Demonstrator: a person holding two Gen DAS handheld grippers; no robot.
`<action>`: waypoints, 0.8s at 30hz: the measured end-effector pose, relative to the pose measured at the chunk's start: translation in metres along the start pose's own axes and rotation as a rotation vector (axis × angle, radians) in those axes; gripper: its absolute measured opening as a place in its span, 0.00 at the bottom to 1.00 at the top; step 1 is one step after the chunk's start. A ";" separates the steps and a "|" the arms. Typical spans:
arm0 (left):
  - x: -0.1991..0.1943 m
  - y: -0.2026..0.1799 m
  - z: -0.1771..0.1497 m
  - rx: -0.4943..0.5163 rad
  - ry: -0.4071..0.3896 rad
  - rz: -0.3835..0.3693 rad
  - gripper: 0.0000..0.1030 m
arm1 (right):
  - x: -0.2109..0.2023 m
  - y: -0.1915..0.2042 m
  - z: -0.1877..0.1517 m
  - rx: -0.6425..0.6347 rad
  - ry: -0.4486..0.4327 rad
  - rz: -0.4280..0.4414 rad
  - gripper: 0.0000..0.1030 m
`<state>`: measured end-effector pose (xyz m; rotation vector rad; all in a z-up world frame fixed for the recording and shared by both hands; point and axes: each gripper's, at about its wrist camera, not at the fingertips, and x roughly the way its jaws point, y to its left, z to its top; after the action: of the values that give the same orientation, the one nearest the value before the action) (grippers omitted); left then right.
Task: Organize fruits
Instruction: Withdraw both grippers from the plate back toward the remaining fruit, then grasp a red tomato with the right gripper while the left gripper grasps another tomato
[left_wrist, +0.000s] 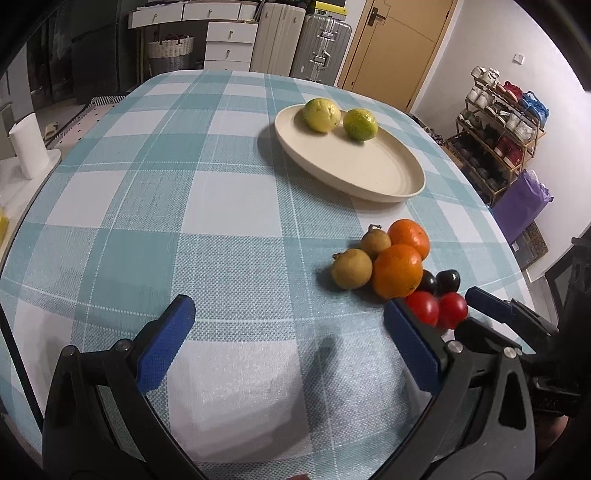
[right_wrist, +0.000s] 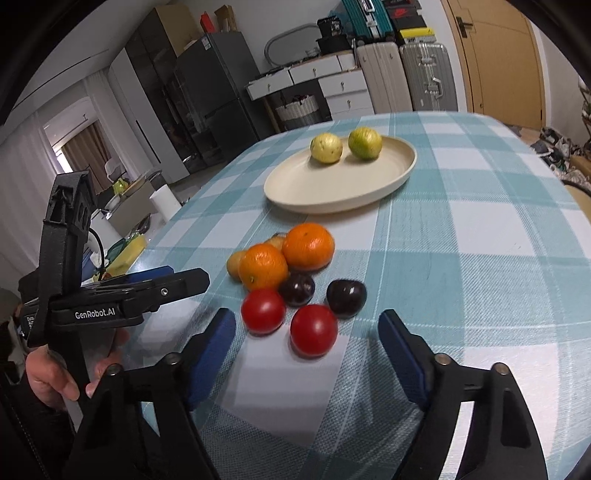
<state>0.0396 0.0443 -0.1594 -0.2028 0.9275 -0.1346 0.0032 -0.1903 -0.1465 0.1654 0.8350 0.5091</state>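
Note:
A cream oval plate (left_wrist: 388, 173) (right_wrist: 314, 184) holds a yellow fruit (left_wrist: 322, 114) (right_wrist: 326, 147) and a green fruit (left_wrist: 360, 124) (right_wrist: 365, 143). In front of it on the checked cloth lie two oranges (left_wrist: 398, 271) (right_wrist: 308, 246), two brown longans (left_wrist: 351, 268), two dark plums (right_wrist: 346, 297) and two red tomatoes (right_wrist: 314, 331) (left_wrist: 423, 307). My left gripper (left_wrist: 288, 317) is open and empty, left of the pile. My right gripper (right_wrist: 306, 332) is open, its tips to either side of the near tomato, not touching it.
The table has a teal and white checked cloth (left_wrist: 184, 221). The left gripper's body (right_wrist: 129, 295) shows at the left of the right wrist view. Suitcases (left_wrist: 321, 40), drawers and a shoe rack (left_wrist: 498, 133) stand beyond the table.

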 end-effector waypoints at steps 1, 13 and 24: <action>0.001 0.000 0.000 0.000 0.001 -0.002 0.99 | 0.001 0.000 0.000 0.005 0.001 0.005 0.76; 0.002 -0.011 -0.003 0.014 0.020 -0.066 0.99 | 0.012 -0.002 -0.003 0.020 0.056 0.029 0.27; 0.011 -0.035 -0.006 0.025 0.079 -0.148 0.98 | -0.007 -0.004 -0.004 -0.009 -0.010 0.007 0.27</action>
<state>0.0402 0.0068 -0.1637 -0.2443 0.9887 -0.2928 -0.0019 -0.1975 -0.1460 0.1626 0.8224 0.5178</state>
